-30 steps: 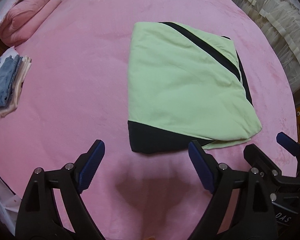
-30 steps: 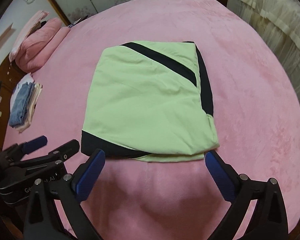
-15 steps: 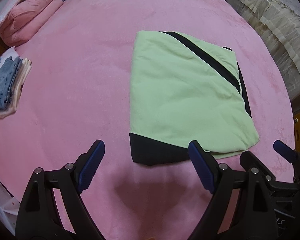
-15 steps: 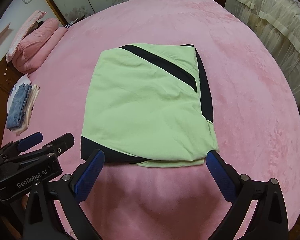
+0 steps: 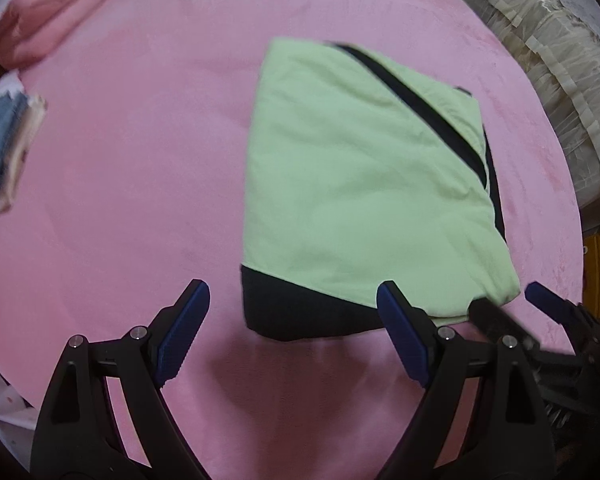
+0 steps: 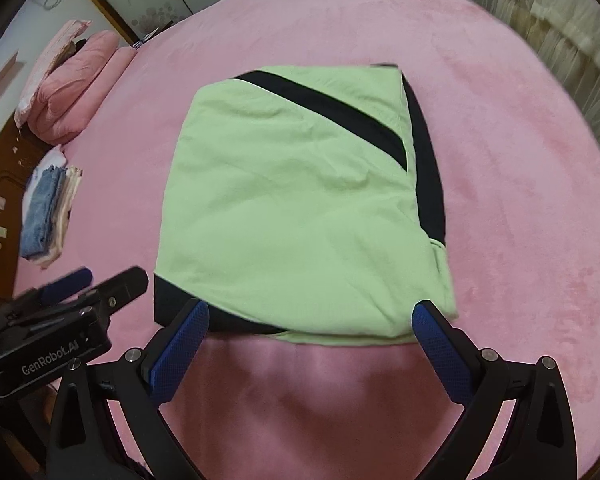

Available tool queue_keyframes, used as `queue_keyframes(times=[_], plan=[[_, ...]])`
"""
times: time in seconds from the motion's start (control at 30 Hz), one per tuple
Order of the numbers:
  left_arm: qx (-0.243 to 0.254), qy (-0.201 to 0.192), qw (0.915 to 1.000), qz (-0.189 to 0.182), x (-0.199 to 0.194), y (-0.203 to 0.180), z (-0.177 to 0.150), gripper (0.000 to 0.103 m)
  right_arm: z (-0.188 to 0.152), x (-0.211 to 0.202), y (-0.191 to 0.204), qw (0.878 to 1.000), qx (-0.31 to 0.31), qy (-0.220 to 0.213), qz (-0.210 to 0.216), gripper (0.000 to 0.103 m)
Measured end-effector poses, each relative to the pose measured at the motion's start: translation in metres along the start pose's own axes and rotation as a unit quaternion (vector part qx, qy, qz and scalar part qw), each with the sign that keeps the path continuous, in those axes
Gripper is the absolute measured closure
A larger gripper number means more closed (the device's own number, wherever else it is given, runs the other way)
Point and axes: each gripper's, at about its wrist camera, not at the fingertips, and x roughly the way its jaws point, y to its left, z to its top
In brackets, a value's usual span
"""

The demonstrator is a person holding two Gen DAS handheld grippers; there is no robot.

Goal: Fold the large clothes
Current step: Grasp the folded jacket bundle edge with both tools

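Note:
A light green garment [image 5: 364,184] [image 6: 296,208] with black panels lies folded into a rough rectangle on the pink bed cover [image 5: 132,184] [image 6: 520,200]. My left gripper [image 5: 292,300] stands open over the garment's near black corner, nothing between its blue pads. My right gripper [image 6: 312,312] is open too, its fingertips [image 6: 424,314] straddling the garment's near edge without pressing on it. Each gripper shows in the other's view: the right gripper [image 5: 512,304] at the garment's near right corner, the left gripper [image 6: 100,280] beside its near left corner.
A stack of folded clothes [image 6: 50,210] [image 5: 0,152] with denim on top sits at the bed's left edge. Pink pillows [image 6: 76,88] [image 5: 48,16] lie at the far left. A cream ruffled curtain [image 5: 556,80] hangs along the right side.
Both grippers have come down and closer to the garment's near edge; it now fills more of each view. Both jaws stay wide open.

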Motion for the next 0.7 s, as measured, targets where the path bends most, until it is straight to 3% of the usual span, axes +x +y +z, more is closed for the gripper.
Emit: queue_keyframes(times=[0.13, 0.27, 0.43, 0.53, 0.6, 0.7], plan=[[-0.025, 0.033, 0.9992, -0.005, 0.029, 0.015, 0.005, 0.019, 0.011, 0.023, -0.039, 0.998, 0.049, 0.013, 0.024, 0.0], [-0.051, 0.046, 0.9969, -0.037, 0.049, 0.037, 0.018, 0.019, 0.028, 0.041, -0.097, 0.988, 0.131, 0.02, 0.073, 0.0], [-0.08, 0.053, 0.9913, -0.091, 0.071, 0.06, 0.044, 0.021, 0.05, 0.063, -0.164, 0.958, 0.235, 0.011, 0.165, 0.001], [-0.087, 0.051, 0.9876, -0.12, 0.085, 0.067, 0.058, 0.027, 0.061, 0.08, -0.183, 0.94, 0.258, 0.015, 0.221, 0.001], [-0.098, 0.052, 0.9835, -0.142, 0.096, 0.071, 0.069, 0.031, 0.067, 0.09, -0.185, 0.941, 0.254, 0.028, 0.223, 0.001], [-0.118, 0.062, 0.9758, -0.173, 0.112, 0.074, 0.078, 0.035, 0.075, 0.096, -0.177, 0.952, 0.214, 0.038, 0.217, 0.001]])
